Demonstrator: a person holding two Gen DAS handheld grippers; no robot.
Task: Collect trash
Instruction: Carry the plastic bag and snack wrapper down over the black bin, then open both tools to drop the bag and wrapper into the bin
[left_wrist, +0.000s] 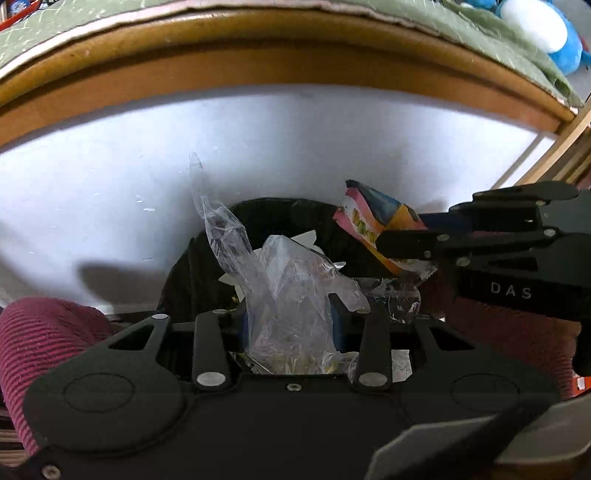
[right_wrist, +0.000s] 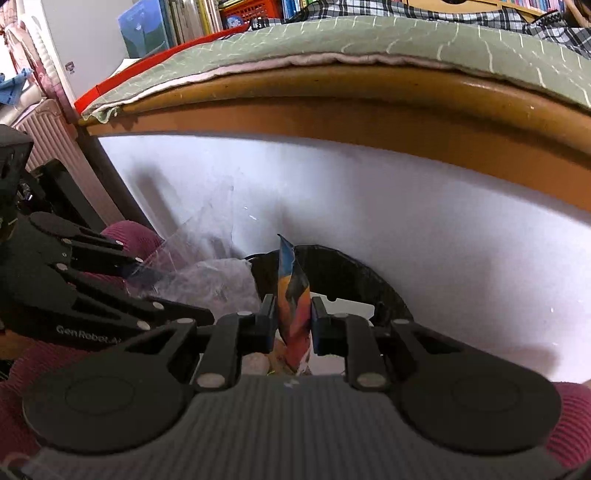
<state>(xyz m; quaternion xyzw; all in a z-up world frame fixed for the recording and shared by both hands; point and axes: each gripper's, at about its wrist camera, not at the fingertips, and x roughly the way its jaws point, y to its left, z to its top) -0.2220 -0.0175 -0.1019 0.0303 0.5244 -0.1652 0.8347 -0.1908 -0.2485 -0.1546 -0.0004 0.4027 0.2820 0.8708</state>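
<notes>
My left gripper (left_wrist: 290, 321) is shut on a crumpled clear plastic bag (left_wrist: 284, 291) that sticks up between its fingers. Just beyond it opens a bin with a black liner (left_wrist: 280, 212). In the right wrist view my right gripper (right_wrist: 293, 321) is shut on a flat colourful snack wrapper (right_wrist: 293, 291), held upright over the same black-lined bin (right_wrist: 343, 269). The left wrist view shows the right gripper (left_wrist: 406, 243) entering from the right with the wrapper (left_wrist: 376, 218) above the bin's far right side. The left gripper (right_wrist: 110, 295) and its clear bag (right_wrist: 214, 280) lie at the left of the right wrist view.
The bin stands against a white panel (left_wrist: 295, 140) under a wooden bed rail (right_wrist: 332, 99) covered by a green quilt (right_wrist: 332, 40). Dark red ribbed sleeves (left_wrist: 40, 332) flank the grippers. White card pieces (right_wrist: 347, 306) lie inside the bin. Books and a suitcase stand at the far left.
</notes>
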